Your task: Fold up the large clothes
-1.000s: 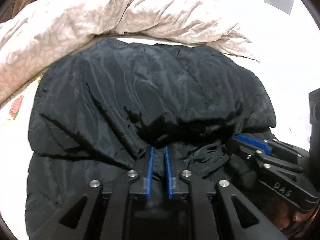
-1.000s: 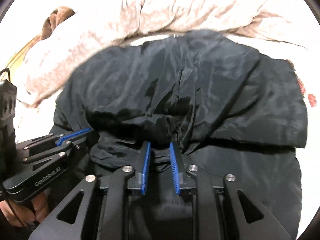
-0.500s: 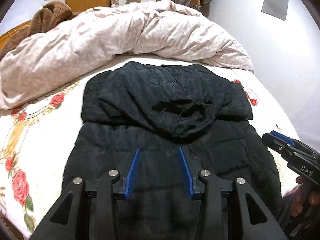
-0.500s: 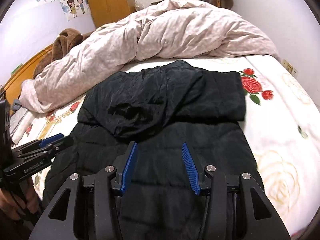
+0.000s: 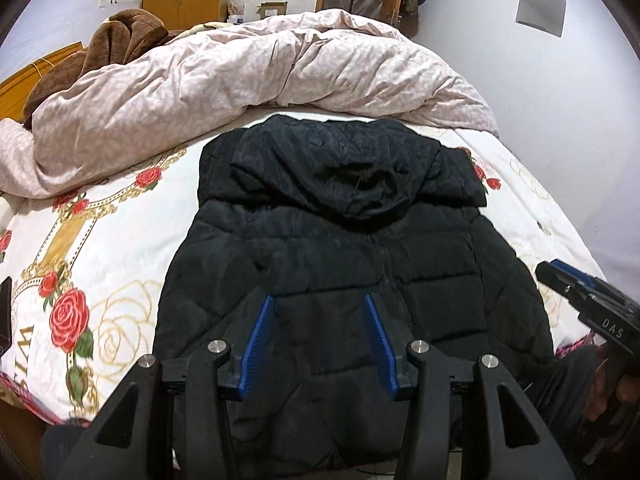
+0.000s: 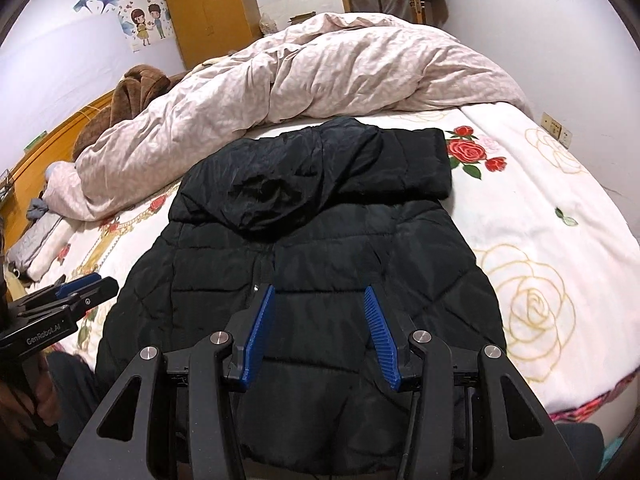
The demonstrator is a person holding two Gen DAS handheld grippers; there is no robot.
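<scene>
Left wrist view shows the black padded jacket [image 5: 352, 264] lying flat on the bed sheet [image 5: 100, 264] with red roses, its hood [image 5: 360, 176] folded down over the upper part. Its lower edge reaches the near side of the bed. Beyond the jacket lies a crumpled pink duvet [image 5: 240, 80], with a brown blanket [image 5: 116, 40] behind it. Above the jacket, the left gripper [image 5: 320, 340] has its blue fingers apart and holds nothing. The right gripper [image 6: 320, 340] is also spread wide, not touching the cloth.
</scene>
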